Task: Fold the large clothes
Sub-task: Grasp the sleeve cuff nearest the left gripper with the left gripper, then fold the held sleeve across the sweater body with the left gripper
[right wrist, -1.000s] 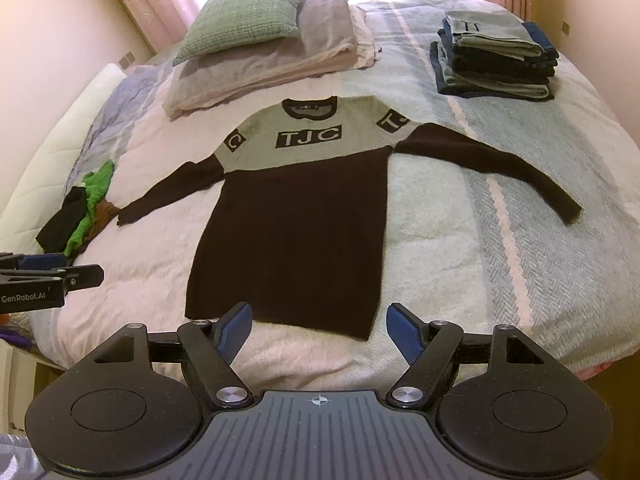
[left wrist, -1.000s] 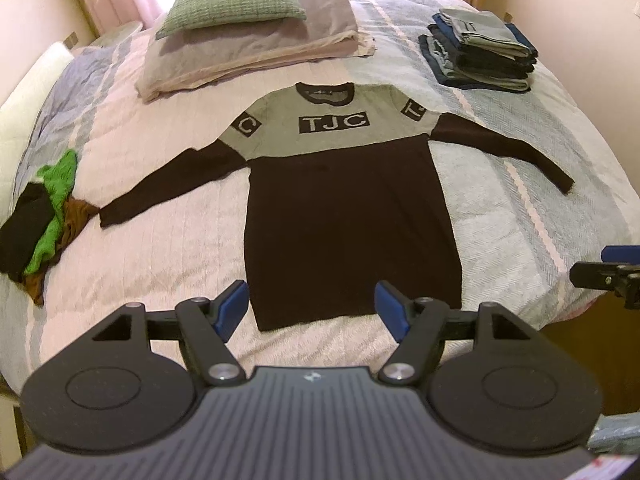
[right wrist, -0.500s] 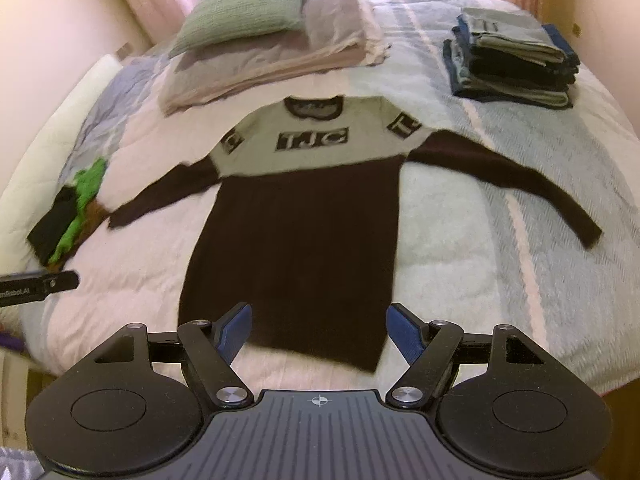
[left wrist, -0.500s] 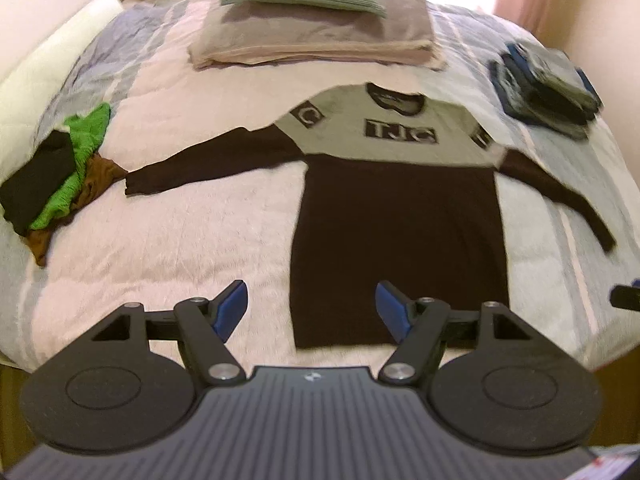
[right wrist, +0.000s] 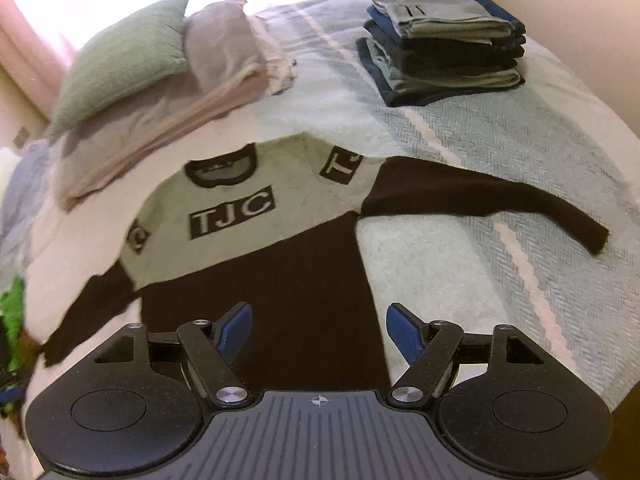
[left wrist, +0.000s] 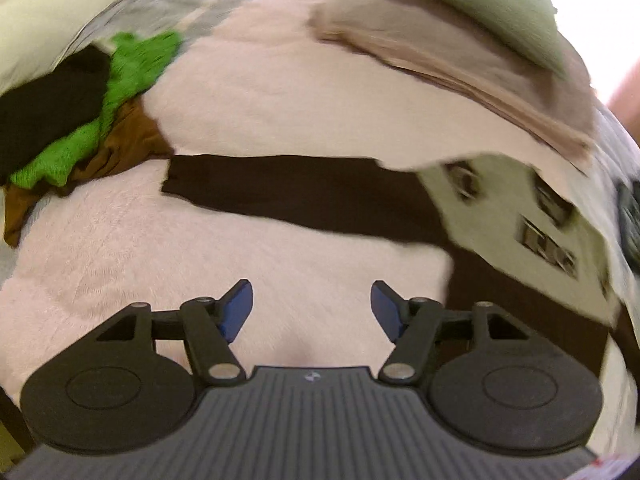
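A long dark-brown sweater [right wrist: 256, 280] with a grey chest panel reading TJC lies spread flat on the bed, both sleeves stretched out. In the left wrist view its left sleeve [left wrist: 296, 192] runs across the pink blanket just beyond my left gripper [left wrist: 312, 304]. That gripper's jaws are closing, with only bare blanket between the blue pads. My right gripper [right wrist: 318, 326] hangs open over the dark lower body of the sweater, near its right side edge, holding nothing. The right sleeve [right wrist: 500, 200] reaches toward the bed's right side.
A heap of black, green and brown clothes [left wrist: 84, 120] lies by the left sleeve's cuff. A stack of folded clothes [right wrist: 444, 40] sits at the far right of the bed. Pillows [right wrist: 160, 80] lie at the head of the bed [right wrist: 520, 140].
My left gripper swung left and down toward the left sleeve, rolling so the bed looks tilted. My right gripper dropped closer over the sweater's body.
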Demonstrator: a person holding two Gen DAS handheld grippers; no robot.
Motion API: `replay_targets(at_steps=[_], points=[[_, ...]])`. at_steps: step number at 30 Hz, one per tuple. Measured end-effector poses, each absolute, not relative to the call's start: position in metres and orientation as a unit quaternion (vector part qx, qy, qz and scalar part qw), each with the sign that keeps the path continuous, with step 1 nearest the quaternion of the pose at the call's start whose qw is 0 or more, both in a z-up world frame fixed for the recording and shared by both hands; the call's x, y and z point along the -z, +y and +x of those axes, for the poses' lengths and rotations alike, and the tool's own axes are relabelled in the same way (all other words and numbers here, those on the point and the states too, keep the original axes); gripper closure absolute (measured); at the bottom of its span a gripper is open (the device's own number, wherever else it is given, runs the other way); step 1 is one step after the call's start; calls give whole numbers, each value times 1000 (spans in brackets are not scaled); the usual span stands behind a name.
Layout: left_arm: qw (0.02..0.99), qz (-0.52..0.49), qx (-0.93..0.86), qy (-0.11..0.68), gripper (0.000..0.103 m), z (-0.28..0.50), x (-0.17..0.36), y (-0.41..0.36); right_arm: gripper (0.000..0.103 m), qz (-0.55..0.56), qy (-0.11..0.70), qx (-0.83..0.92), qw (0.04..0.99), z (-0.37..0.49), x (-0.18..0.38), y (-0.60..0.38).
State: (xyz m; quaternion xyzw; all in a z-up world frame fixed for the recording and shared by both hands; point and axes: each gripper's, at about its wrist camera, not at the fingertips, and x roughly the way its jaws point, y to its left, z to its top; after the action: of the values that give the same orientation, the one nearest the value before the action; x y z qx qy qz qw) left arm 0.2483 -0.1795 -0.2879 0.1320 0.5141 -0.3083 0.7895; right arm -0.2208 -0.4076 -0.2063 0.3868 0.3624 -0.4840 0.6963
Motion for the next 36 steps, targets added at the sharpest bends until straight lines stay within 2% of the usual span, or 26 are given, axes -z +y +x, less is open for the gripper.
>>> replay_targets(at_steps=[3,12,20,22,23,24,26,27,32,36], points=[[793,85,271,540,49,293,325,-178,32,375,376,500,684,-205,229,-426],[792,-80,173,580,49,387,418,-166,32,337,426,503,672,-166,295,-455],[806,-189,129,546,49,413,462,-158,31,338,445,501,661,-164,338,-463],[812,-200,125,534,53,414,466,-159,32,339,445,497,663,-166,343,-465],[816,-200,117,530,64,413,468,-161,32,339,444,495,665,-168,345,-466],[819,-198,111,527,81,414,468,-161,32,339,443,494,667,-169,345,-467],[820,-200,112,524,94,412,464,-161,32,340,438,491,672,-173,345,-472],[823,-202,115,518,97,407,456,-162,32,340,435,491,674,-177,343,-475],[861,-163,206,435,97,362,375,-193,32,340,408,502,683,-206,332,-492],[848,-158,349,366,97,293,296,-249,31,346,391,515,680,-238,325,-507]])
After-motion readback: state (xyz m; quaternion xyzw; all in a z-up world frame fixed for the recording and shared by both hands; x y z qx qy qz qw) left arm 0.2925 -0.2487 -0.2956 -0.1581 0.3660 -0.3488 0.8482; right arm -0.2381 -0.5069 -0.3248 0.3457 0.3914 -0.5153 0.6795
